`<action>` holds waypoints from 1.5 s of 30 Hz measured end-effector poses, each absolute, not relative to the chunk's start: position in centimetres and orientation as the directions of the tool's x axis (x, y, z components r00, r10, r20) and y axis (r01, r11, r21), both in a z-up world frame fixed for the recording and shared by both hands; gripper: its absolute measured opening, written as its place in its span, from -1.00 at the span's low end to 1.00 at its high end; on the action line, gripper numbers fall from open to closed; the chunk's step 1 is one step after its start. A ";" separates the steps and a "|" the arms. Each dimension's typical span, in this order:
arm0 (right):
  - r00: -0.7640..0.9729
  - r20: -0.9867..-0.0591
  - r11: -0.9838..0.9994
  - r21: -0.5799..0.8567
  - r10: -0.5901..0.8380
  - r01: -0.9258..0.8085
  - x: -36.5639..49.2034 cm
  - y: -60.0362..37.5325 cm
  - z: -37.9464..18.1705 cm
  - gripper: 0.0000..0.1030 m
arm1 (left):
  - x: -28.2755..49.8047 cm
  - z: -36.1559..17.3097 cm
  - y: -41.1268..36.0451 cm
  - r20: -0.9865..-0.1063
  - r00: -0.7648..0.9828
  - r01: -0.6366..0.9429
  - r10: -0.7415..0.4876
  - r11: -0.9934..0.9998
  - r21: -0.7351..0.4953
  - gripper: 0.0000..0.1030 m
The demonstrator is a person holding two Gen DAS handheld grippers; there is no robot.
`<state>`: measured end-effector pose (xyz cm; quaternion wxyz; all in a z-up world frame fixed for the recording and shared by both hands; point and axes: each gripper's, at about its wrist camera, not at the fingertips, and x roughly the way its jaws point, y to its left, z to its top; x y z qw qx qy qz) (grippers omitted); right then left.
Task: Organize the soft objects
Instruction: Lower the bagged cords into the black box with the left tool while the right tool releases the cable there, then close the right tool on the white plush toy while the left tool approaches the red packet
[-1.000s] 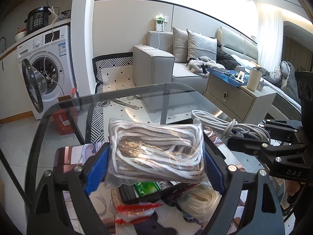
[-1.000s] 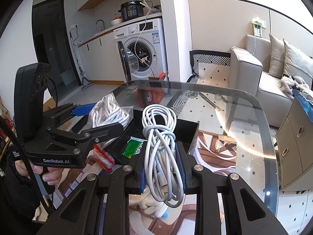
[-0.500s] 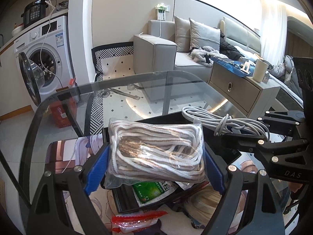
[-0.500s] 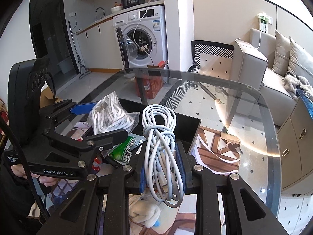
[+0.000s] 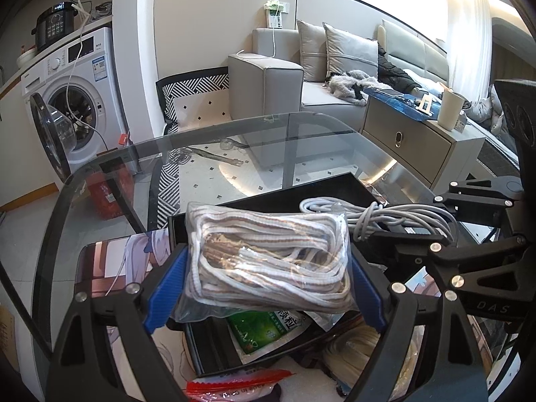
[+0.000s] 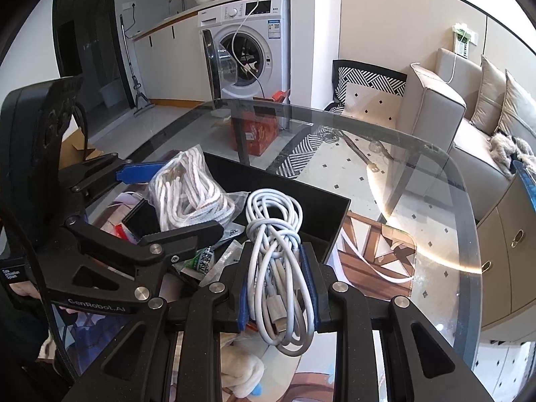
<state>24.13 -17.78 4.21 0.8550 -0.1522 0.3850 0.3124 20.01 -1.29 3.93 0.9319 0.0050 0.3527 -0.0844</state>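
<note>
My left gripper (image 5: 264,284) is shut on a clear bag of white rope (image 5: 268,258) and holds it over the near end of a black box (image 5: 301,197) on the glass table. The bag also shows in the right wrist view (image 6: 191,194). My right gripper (image 6: 278,291) is shut on a bundle of white cable (image 6: 278,251), held over the box's near right edge (image 6: 335,234). The cable shows in the left wrist view (image 5: 378,217). A green packet (image 5: 264,325) lies in the box under the bag.
A red and white packet (image 5: 234,385) and a cream coil (image 5: 355,351) lie on the printed mat near the box. The glass table rim (image 6: 469,201) curves round to the right. A cabinet (image 5: 418,144) stands beyond the table.
Both grippers have moved forward and down over the black box, each keeping hold of its bundle. The box now lies closer beneath them.
</note>
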 end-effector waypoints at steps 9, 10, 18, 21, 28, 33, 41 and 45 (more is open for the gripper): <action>0.516 -0.746 0.749 -0.036 0.421 -0.662 24.7 -17.6 4.0 -0.50 | 19.9 3.9 -1.5 -0.658 0.735 0.179 -0.164 0.983 -0.045 0.71; 0.515 -0.746 0.746 -0.035 0.423 -0.665 24.7 -17.7 3.9 -0.50 | 19.9 3.9 -1.5 -0.657 0.736 0.179 -0.163 0.983 -0.043 0.71; 0.525 -0.725 0.747 -0.020 0.447 -0.664 25.3 -17.7 4.1 -0.51 | 20.0 3.6 -1.6 -0.660 0.733 0.188 -0.162 0.982 -0.032 0.72; 0.525 -0.720 0.746 -0.016 0.453 -0.666 25.6 -17.4 4.2 -0.50 | 20.1 3.3 -1.7 -0.667 0.727 0.194 -0.159 0.981 -0.023 0.73; 0.551 -0.695 0.755 -0.018 0.461 -0.655 25.6 -17.5 4.6 -0.29 | 20.4 3.0 -1.5 -0.688 0.704 0.190 -0.174 0.980 -0.054 0.84; 0.577 -0.668 0.770 -0.011 0.470 -0.638 24.2 -19.4 5.5 0.02 | 19.5 3.6 -1.2 -0.666 0.722 0.191 -0.187 0.979 -0.068 1.00; 0.604 -0.637 0.785 0.004 0.480 -0.619 21.1 -21.6 6.4 0.89 | 16.9 4.7 0.3 -0.632 0.760 0.135 -0.151 0.988 -0.074 1.00; 0.608 -0.627 0.786 0.014 0.488 -0.618 19.3 -22.3 6.3 0.99 | 15.3 5.2 1.2 -0.618 0.774 0.111 -0.138 0.990 -0.082 1.00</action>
